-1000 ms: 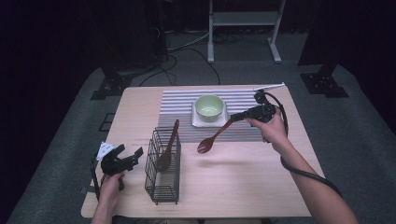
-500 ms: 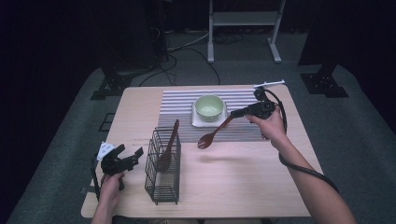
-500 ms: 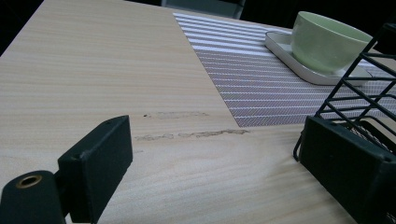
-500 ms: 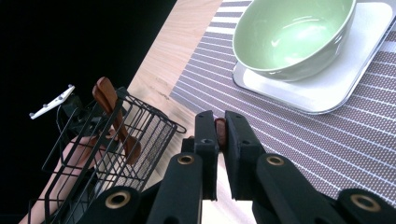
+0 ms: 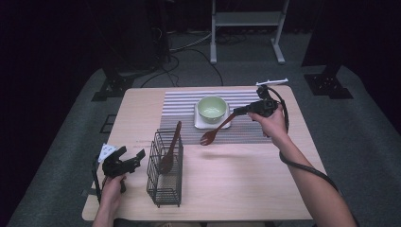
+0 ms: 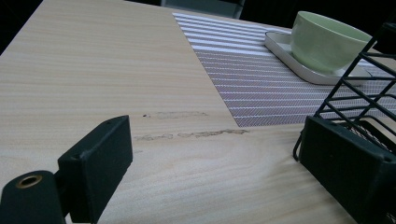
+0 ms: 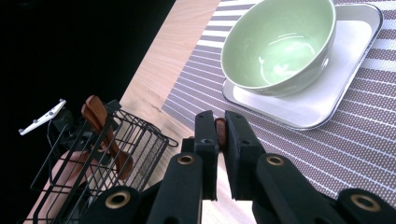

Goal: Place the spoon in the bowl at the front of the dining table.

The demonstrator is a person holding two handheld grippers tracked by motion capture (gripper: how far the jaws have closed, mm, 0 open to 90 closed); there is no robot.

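One spoon: a wooden spoon is clamped by its handle in the right claw, above the striped mat.
Axis: bowl end is pointed down-left, toward the wire caddy.
Left claw: wide open, nothing held, just beside the caddy.
Change: spoon is carried slightly nearer the green bowl.

From my end the counter looks like pale wood with a fine grain, matt, with a few scuffed marks near its left edge. The placemat is a woven striped cloth, a bit coarse. The green bowl is glossy glazed ceramic, sitting on a smooth white tray with a satin sheen. The spoon I'm holding is dark polished wood, same as the one in the rack. The rack is thin black coated wire. My jaws are matt black plastic with brass-coloured rivets.
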